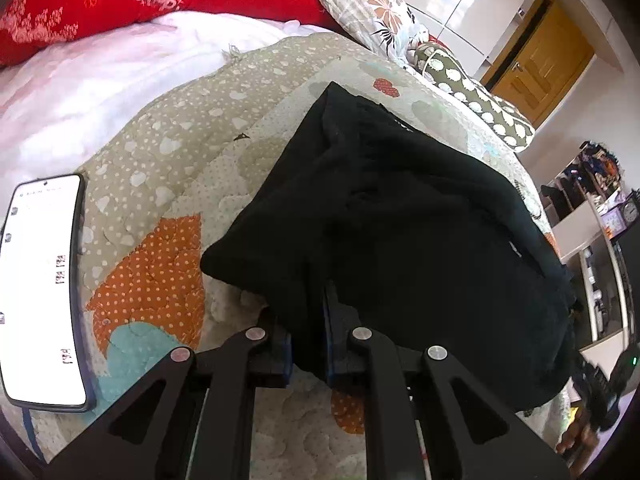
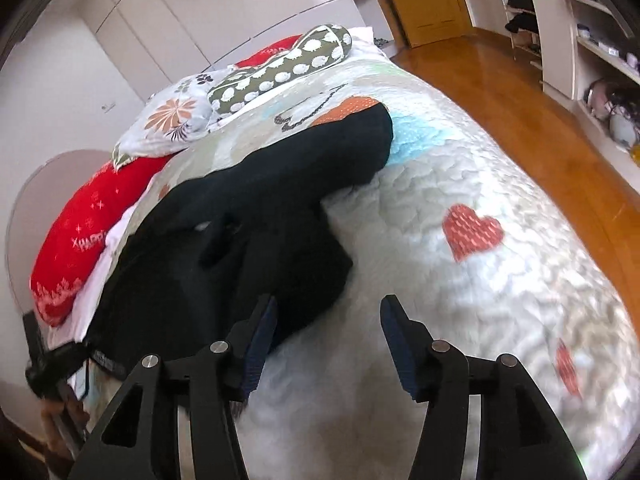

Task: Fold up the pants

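Black pants [image 1: 400,216] lie bunched on a patterned quilt [image 1: 160,272]. In the left wrist view my left gripper [image 1: 308,320] is shut on a fold of the pants' near edge, the cloth pinched between its blue pads and draped over them. In the right wrist view the same pants [image 2: 256,216] stretch from the left toward the far middle of the bed. My right gripper [image 2: 328,312] stands open over the quilt [image 2: 460,300], with nothing between its fingers; its left finger [image 2: 260,332] is next to the pants' near corner.
A phone [image 1: 40,292] with a lit screen lies on the quilt at the left. Red pillows [image 1: 120,0], a floral pillow [image 1: 380,8] and a green bolster [image 2: 280,68] are at the head of the bed. A wooden floor [image 2: 520,92], shelves [image 2: 580,40] and a door [image 1: 540,60] lie beyond.
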`<state>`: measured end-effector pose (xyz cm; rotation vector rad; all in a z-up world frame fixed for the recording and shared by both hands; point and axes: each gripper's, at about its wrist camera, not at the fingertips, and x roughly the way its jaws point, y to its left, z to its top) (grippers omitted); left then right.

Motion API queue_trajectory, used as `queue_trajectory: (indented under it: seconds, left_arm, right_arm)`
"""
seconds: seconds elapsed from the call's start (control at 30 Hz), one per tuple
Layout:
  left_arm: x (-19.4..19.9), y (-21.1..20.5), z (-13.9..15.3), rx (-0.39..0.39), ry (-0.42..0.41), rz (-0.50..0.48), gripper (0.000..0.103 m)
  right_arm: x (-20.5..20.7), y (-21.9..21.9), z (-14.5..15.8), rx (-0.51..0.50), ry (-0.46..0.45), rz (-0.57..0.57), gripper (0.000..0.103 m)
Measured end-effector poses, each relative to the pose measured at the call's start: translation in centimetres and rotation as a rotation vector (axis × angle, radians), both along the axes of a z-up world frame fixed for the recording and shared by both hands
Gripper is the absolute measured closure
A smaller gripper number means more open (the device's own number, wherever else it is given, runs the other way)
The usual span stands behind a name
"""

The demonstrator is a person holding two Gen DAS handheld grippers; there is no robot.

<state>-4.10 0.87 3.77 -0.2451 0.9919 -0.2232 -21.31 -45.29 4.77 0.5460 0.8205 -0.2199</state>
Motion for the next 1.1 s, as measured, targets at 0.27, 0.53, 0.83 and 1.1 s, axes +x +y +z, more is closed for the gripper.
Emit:
queue_trajectory:
  seconds: [0.27,0.53,0.83,1.1]
  left_arm:
    - [-0.2,0.5,0.0,-0.014,0.014,0.005,0.093]
    - [-1.0,0.7,-0.5,-0.004,0.024,-0.001,0.093]
    - [-2.5,1.9,0.7,0.029,0.025,0.019,0.081]
    - [-3.2,0.7,3.7,0.068,-0.086,0.007,0.050]
  right_arm:
    - [2.0,0.1,-0.1,-0.018,-0.052,0.044,0.091]
    - [-6.4,-1.8,2.8,-0.126,-0.005,-0.021,0.095]
    - [-6.3,-2.6,2.7,-0.229,0.092,-0.126,0.066]
    - [-1.8,3.0,3.9,-0.172,-0.014,0.138,0.061]
